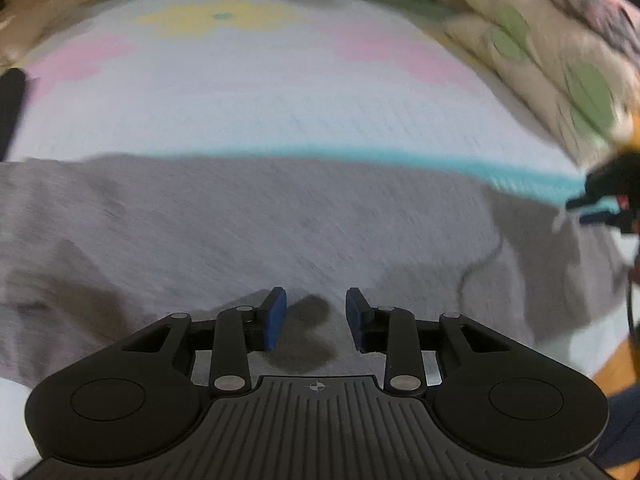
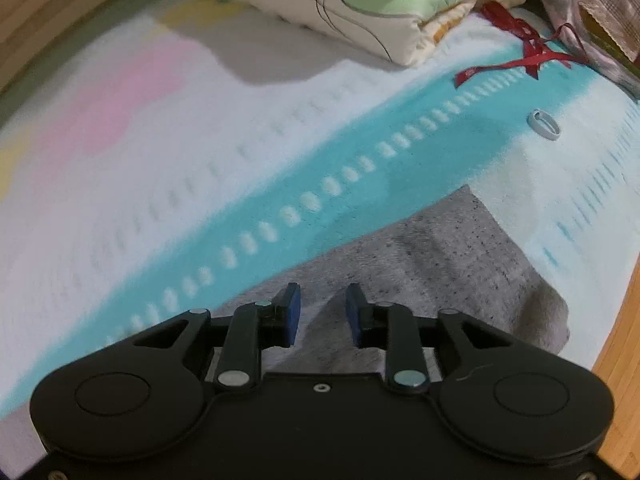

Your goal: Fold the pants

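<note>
Grey pants (image 1: 248, 224) lie spread flat across the bed in the left wrist view. My left gripper (image 1: 316, 296) hovers over them, open, with only its shadow on the cloth between the blue pads (image 1: 275, 320). In the right wrist view a squared end of the grey pants (image 2: 448, 252) lies over the bedsheet near the bed's edge. My right gripper (image 2: 323, 292) hangs above that end, open, with its blue pads apart and no cloth pinched between them. A dark blurred part of the right tool (image 1: 612, 192) shows at the far right of the left wrist view.
The bedsheet (image 2: 168, 152) is white and pink with a turquoise stripe (image 2: 320, 184). A folded cream-and-green quilt (image 2: 360, 4) lies at the back. A red ribbon (image 2: 520, 56) and a small pale ring (image 2: 543, 124) lie on the sheet. A wooden edge (image 2: 620, 340) runs along the right.
</note>
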Motion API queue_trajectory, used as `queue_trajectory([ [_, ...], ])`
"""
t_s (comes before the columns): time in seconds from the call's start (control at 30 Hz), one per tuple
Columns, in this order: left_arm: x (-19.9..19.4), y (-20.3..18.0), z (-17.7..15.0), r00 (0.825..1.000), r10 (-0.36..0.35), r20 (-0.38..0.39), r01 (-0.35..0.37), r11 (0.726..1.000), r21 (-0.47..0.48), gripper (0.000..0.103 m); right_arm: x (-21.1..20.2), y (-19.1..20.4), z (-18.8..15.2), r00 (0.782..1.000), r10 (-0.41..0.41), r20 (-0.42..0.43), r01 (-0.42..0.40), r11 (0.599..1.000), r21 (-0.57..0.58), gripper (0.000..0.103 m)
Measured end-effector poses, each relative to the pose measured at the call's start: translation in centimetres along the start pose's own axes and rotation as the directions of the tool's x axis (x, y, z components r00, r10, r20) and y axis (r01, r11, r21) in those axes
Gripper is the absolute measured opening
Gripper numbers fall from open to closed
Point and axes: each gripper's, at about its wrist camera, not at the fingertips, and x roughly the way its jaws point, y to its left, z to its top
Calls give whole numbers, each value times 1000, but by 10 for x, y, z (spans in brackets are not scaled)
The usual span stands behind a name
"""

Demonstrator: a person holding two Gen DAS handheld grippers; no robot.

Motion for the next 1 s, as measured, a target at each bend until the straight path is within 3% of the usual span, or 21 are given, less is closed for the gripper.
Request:
queue_trajectory([
  [0.1, -13, 32, 17, 996, 77, 43, -74, 994, -74, 32, -22, 33, -6, 995, 94, 18, -92, 991, -97, 41],
  [0.2, -24, 71, 34, 982, 180, 54, -170, 974, -151, 33, -42, 79, -17, 973, 230, -15, -227, 944, -240, 44],
  [0.27, -29, 95, 39, 974, 223, 44, -210, 958, -194, 33, -54, 112, -26, 942, 327, -73, -333, 889, -315, 60],
  [0.3, -31, 106, 40, 969, 243, 33, -231, 949, -213, 33, -59, 128, -32, 925, 365, -102, -377, 859, -347, 63],
  [0.4, -38, 142, 37, 954, 300, -6, -291, 918, -269, 33, -74, 177, -53, 887, 431, -168, -458, 769, -447, 65],
  [0.47, -35, 157, 37, 941, 336, -52, -339, 915, -218, 33, -84, 204, -75, 862, 456, -221, -501, 699, -511, 65],
  [0.53, -25, 172, 33, 902, 421, -94, -429, 896, -111, 33, -95, 228, -105, 845, 465, -264, -523, 615, -590, 65],
  [0.6, -20, 191, 25, 837, 526, -151, -540, 838, -74, 33, -102, 245, -132, 844, 456, -282, -516, 550, -656, 65],
  [0.63, -22, 202, 21, 828, 537, -159, -554, 827, -93, 33, -105, 251, -147, 842, 453, -295, -516, 513, -686, 64],
  [0.73, -33, 225, 18, 852, 495, -170, -522, 825, -214, 38, -117, 267, -190, 832, 459, -313, -509, 403, -761, 63],
  [0.83, -34, 232, 20, 863, 476, -170, -506, 818, -275, 39, -127, 277, -222, 817, 486, -309, -486, 294, -823, 62],
  [0.93, -28, 230, 21, 854, 492, -167, -520, 815, -255, 40, -133, 290, -249, 807, 506, -306, -462, 215, -861, 61],
  [1.0, -28, 227, 21, 852, 498, -163, -524, 817, -239, 40, -135, 293, -263, 808, 509, -297, -441, 187, -878, 61],
])
